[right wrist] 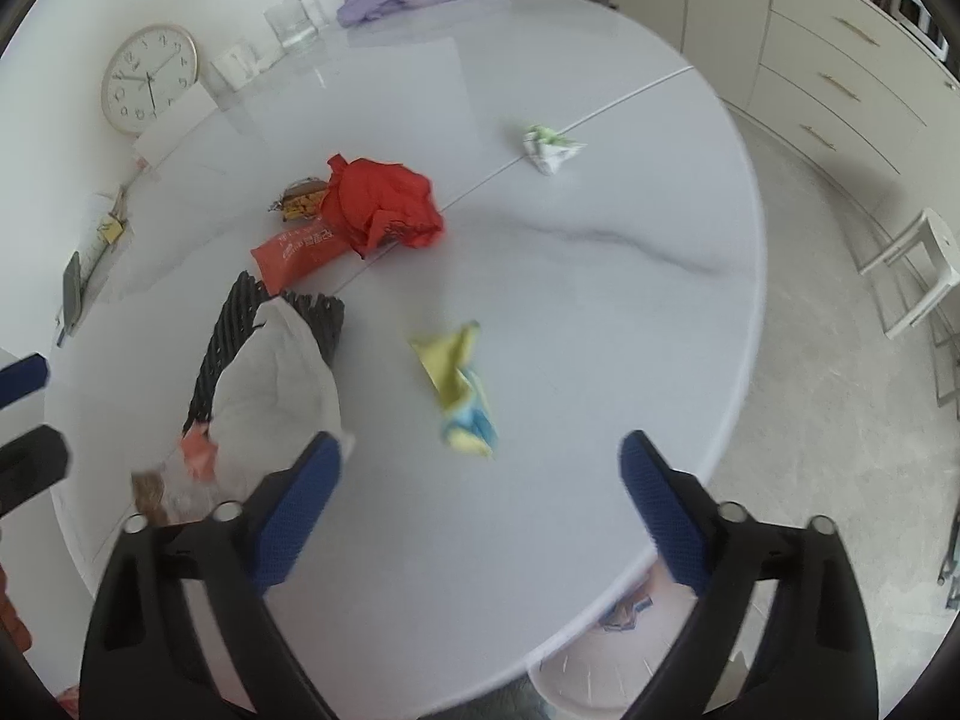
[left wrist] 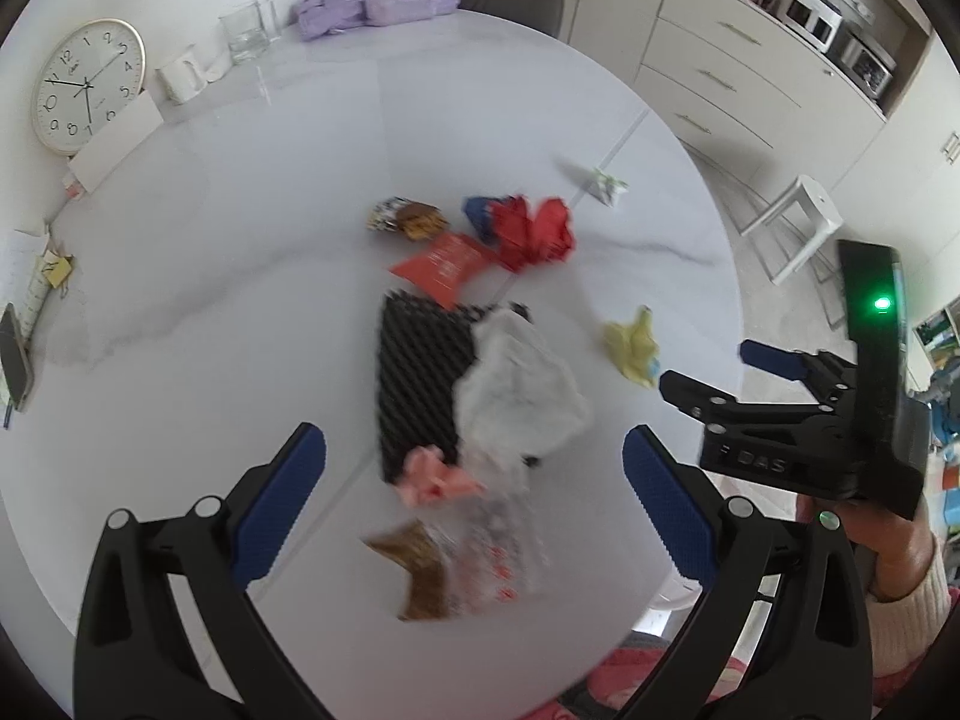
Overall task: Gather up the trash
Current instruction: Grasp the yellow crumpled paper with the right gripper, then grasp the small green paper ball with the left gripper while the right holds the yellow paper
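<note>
Here, crumpled yellow wrapper (right wrist: 459,387) on table (right wrist: 600,312); both tools (left wrist: 474,501) (right wrist: 480,504) spread, empty

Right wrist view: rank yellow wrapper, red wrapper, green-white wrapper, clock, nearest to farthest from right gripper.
1. Yellow wrapper, just ahead of the right gripper.
2. Red wrapper, mid-table, left.
3. Green-white wrapper, beyond, on the seam.
4. Clock, far left, against the wall.

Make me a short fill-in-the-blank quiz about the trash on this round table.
1. The crumpled white plastic bag lies partly over a black ribbed ____.
2. The round wall clock leans against the ____.
3. The crumpled yellow and blue wrapper lies on the white marble ____.

Missing words: mat; wall; table
</note>
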